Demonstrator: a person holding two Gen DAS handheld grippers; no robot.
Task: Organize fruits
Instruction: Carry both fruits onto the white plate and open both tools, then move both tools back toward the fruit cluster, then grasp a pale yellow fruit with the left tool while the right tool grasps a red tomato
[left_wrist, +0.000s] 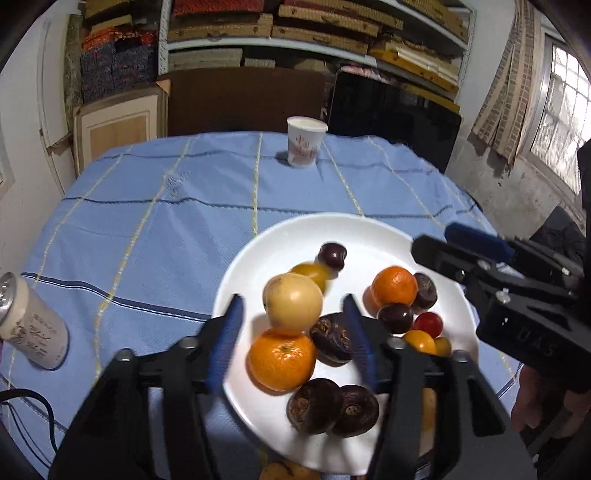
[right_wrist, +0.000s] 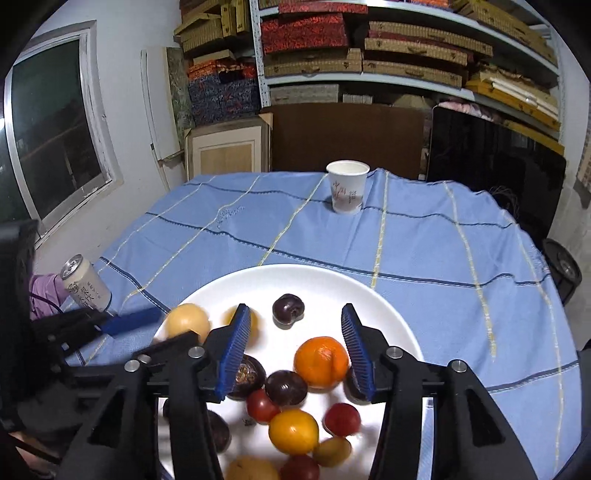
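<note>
A white plate (left_wrist: 373, 236) on the blue cloth holds several fruits: two oranges (left_wrist: 282, 360), a pale yellow round fruit (left_wrist: 293, 302), dark plums (left_wrist: 332, 256), dark brown water chestnuts (left_wrist: 314, 406), red and yellow cherry tomatoes (left_wrist: 427, 324). My left gripper (left_wrist: 293, 308) is open just above the pale yellow fruit and the near orange. My right gripper (right_wrist: 297, 321) is open above the plate (right_wrist: 321, 280), with an orange (right_wrist: 321, 362) and a plum (right_wrist: 286, 387) between its fingers. It also shows in the left wrist view (left_wrist: 461, 243).
A paper cup (left_wrist: 306, 142) stands at the table's far side, also in the right wrist view (right_wrist: 347, 186). A drinks can (left_wrist: 31, 326) stands at the left edge, seen too in the right wrist view (right_wrist: 85, 284). Shelves with boxes lie behind. A yellow fruit (left_wrist: 288, 472) lies off the plate, near.
</note>
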